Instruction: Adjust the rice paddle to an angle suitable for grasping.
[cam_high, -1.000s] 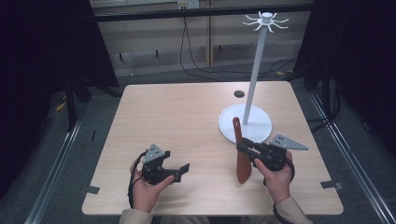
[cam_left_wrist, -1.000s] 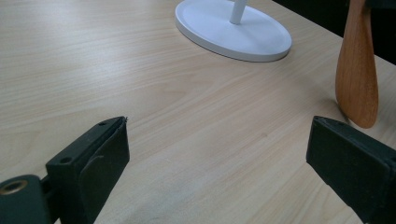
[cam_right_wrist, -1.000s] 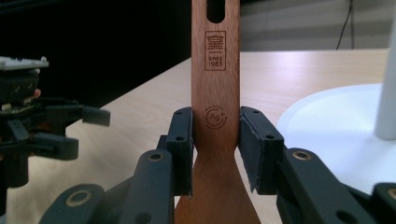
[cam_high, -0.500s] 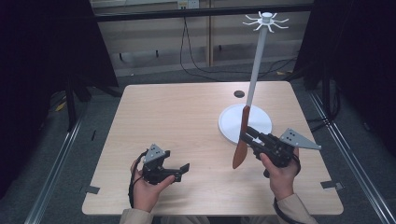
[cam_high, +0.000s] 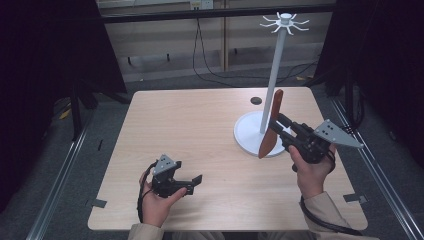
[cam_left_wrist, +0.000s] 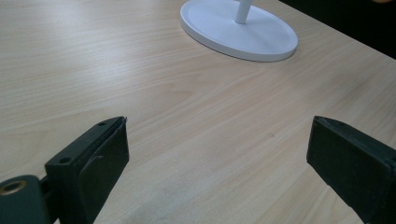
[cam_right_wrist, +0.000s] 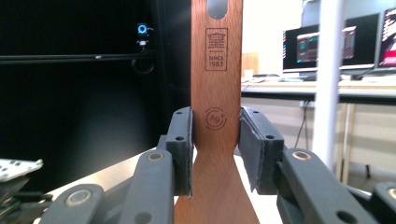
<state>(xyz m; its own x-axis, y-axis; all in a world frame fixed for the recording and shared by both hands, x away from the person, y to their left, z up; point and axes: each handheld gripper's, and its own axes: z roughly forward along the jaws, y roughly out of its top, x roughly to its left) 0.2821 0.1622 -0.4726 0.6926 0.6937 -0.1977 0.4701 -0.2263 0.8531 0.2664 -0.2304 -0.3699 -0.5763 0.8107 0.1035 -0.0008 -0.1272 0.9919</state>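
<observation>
Right gripper pinches a wooden spatula — its two pads are pressed against the narrow neck of the handle, one on each edge. In the right gripper view the spatula stands upright between the pads, with a slot near the top of the handle, a stamped mark reading "SINCE 1983" and a round "Ag+" mark just above the grip; the blade widens below. From the high view the spatula is held off the table, tilted a little, handle end up and blade end down, just beside the white pole of the stand and over the edge of its round base. The right hand holds this gripper at the right side of the table, with the grey plate jutting out to the right.

Left gripper sits low near the front edge of the table in the left hand, well apart from the stand. Its jaws are spread wide with nothing between them — in the left gripper view bare wood shows in the gap, and the stand's base lies farther off on the tabletop.

A small dark disc lies on the table behind the base.
</observation>
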